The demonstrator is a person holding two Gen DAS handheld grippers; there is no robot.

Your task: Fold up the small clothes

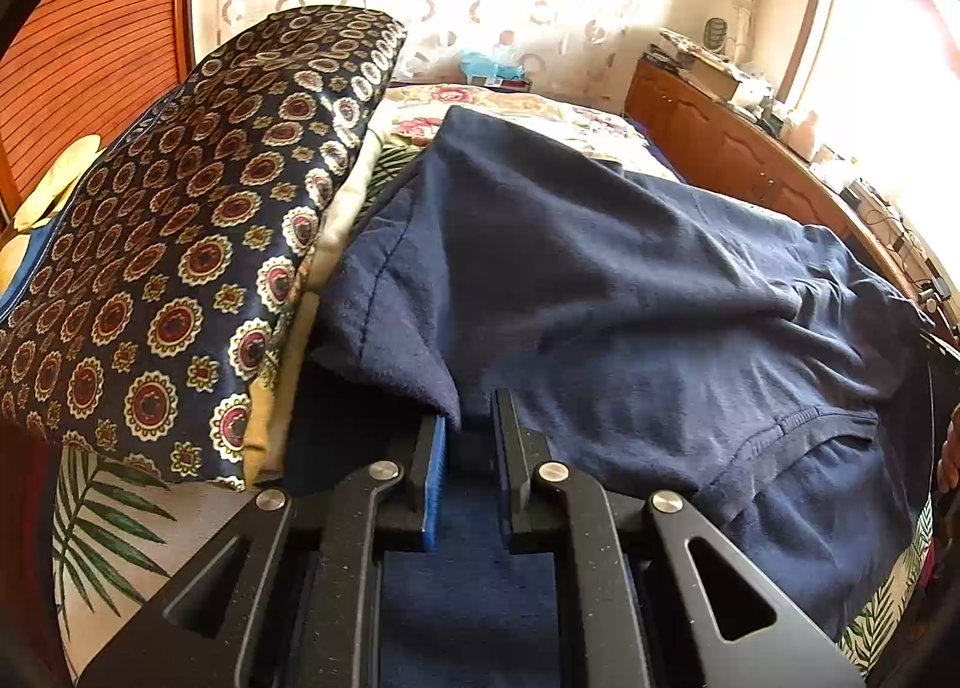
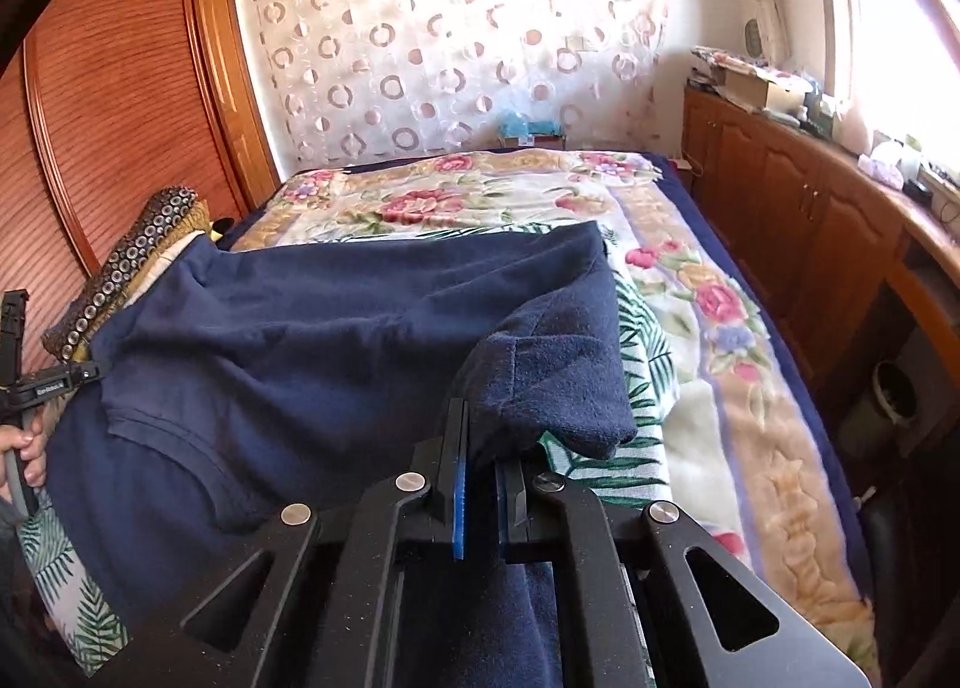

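Note:
A navy blue T-shirt (image 1: 600,280) lies spread across the bed, collar toward me; it also shows in the right wrist view (image 2: 312,328). My left gripper (image 1: 471,436) is shut on the shirt's left sleeve and shoulder edge, the cloth bunching up over its fingers. My right gripper (image 2: 483,466) is shut on the shirt's right sleeve, which is lifted and draped over its fingertips. The left gripper's handle and a hand show at the left edge of the right wrist view (image 2: 18,382).
The bed carries a floral blanket (image 2: 690,280) and a palm-leaf sheet (image 1: 108,514). A patterned navy pillow (image 1: 198,244) lies left of the shirt. Wooden cabinets (image 2: 780,208) with clutter line the right wall. A wooden wardrobe (image 2: 120,87) stands at left.

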